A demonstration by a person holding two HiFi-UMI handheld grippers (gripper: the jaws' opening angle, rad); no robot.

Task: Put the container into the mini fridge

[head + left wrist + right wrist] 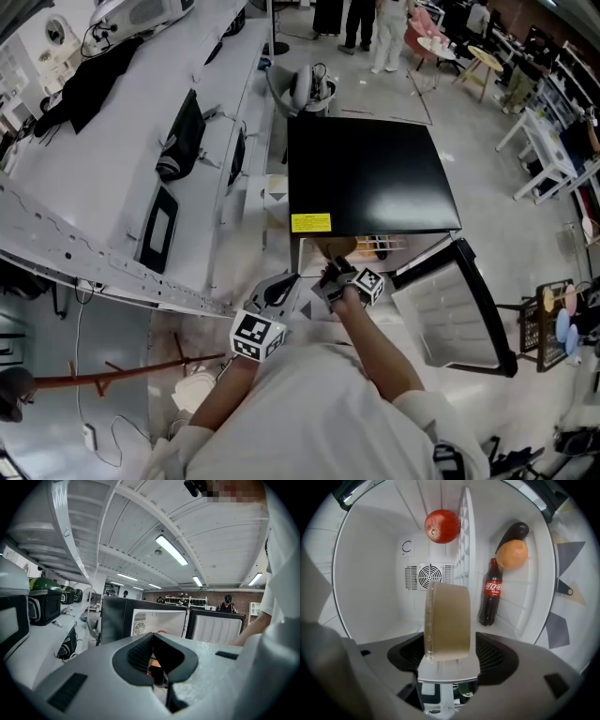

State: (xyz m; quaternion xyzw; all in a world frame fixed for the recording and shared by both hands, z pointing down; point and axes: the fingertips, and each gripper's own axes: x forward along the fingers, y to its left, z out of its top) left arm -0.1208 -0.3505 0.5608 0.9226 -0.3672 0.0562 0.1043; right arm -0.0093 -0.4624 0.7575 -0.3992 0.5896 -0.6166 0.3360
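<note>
Inside, a cola bottle (pixel 492 592) stands beside the container (pixel 447 620), not touching.

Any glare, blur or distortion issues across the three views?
Head view: soft glare on the mini fridge top, otherwise sharp. Left gripper view: heavy fisheye bend, ceiling light strip blown out. Right gripper view: dark round vignette, fridge interior evenly lit, container and cola bottle in focus.

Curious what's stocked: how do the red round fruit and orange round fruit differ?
In the right gripper view, the red round fruit lies left of the white grid rack, the orange round fruit right of it. The orange fruit touches a dark object; the red fruit doesn't. Both are round.
</note>
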